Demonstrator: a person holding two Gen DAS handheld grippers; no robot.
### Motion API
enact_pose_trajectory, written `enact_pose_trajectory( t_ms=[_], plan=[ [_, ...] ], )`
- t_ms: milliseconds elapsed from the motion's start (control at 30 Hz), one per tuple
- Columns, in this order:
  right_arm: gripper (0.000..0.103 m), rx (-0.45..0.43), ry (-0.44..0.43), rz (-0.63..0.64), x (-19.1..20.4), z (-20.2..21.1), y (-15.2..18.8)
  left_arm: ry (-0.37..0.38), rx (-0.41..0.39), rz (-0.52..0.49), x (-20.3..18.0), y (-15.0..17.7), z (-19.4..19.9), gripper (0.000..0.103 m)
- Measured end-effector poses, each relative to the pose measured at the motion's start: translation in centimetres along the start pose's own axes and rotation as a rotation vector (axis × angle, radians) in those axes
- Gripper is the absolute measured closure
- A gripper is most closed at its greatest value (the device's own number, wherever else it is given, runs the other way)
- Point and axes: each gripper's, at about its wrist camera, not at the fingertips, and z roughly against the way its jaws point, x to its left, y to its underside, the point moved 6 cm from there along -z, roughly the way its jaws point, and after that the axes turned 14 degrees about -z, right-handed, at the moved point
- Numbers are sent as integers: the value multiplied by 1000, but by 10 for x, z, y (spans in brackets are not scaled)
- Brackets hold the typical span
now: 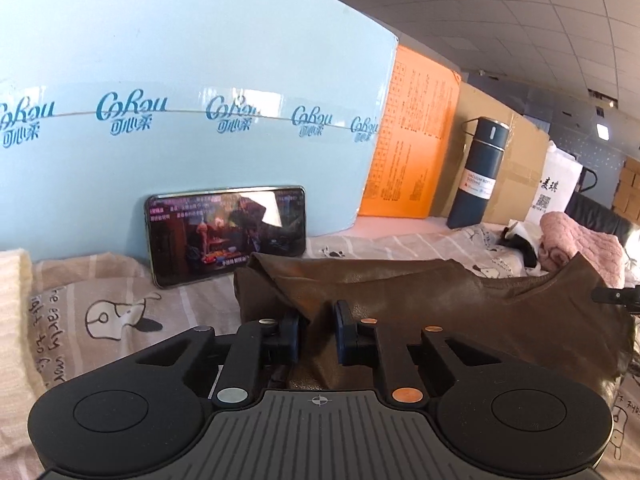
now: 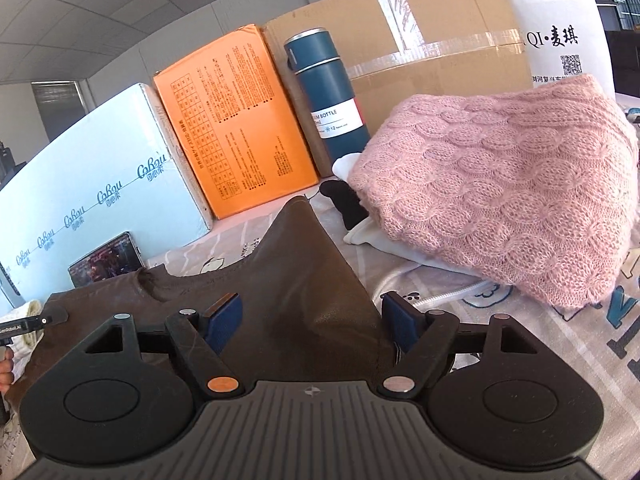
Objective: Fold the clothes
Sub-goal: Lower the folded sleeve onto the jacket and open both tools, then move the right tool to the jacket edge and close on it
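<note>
A brown garment [image 1: 460,304] lies on the patterned bedsheet [image 1: 120,304] and shows in both views. My left gripper [image 1: 318,330] is shut on a bunched fold at the garment's left end. My right gripper [image 2: 312,320] is open, its blue pads [image 2: 224,316] wide apart on either side of the garment's [image 2: 296,280] raised right end. A folded pink knit sweater [image 2: 500,196] lies to the right on white and black clothes [image 2: 352,204].
A phone [image 1: 228,236] playing video leans on a light blue box [image 1: 180,100]. An orange box [image 2: 236,124], a dark blue bottle [image 2: 328,96], a cardboard box [image 2: 432,36] and a white bag [image 2: 560,28] line the back. A cream fabric [image 1: 12,280] lies far left.
</note>
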Motion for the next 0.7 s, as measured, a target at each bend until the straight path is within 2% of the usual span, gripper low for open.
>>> enact_pose_trajectory(
  t_ms=[100, 200, 300, 367, 467, 533, 600, 700],
  plan=[
    [28, -10, -6, -25, -2, 1, -1, -54, -1, -1, 2, -6, -7, 88],
    [25, -36, -2, -43, -4, 4, -2, -73, 38, 1, 3, 0, -15, 87],
    [22, -61, 20, -54, -5, 10, -3, -83, 40, 51, 12, 2, -13, 69],
    [19, -87, 34, -77, -6, 18, -3, -89, 48, 108, 19, 4, -9, 25],
    [15, -143, 75, -150, -10, 35, -3, -50, 9, 216, 27, 1, 5, 14],
    [13, -179, 97, -205, -13, 50, 0, -52, 16, 248, 29, -2, 13, 8],
    [10, -184, 100, -266, -14, 64, 5, -75, 33, 254, 29, -2, 20, 7],
    [2, -159, 41, -288, -6, 84, 13, -82, 75, 254, 22, 1, 26, 6]
  ],
)
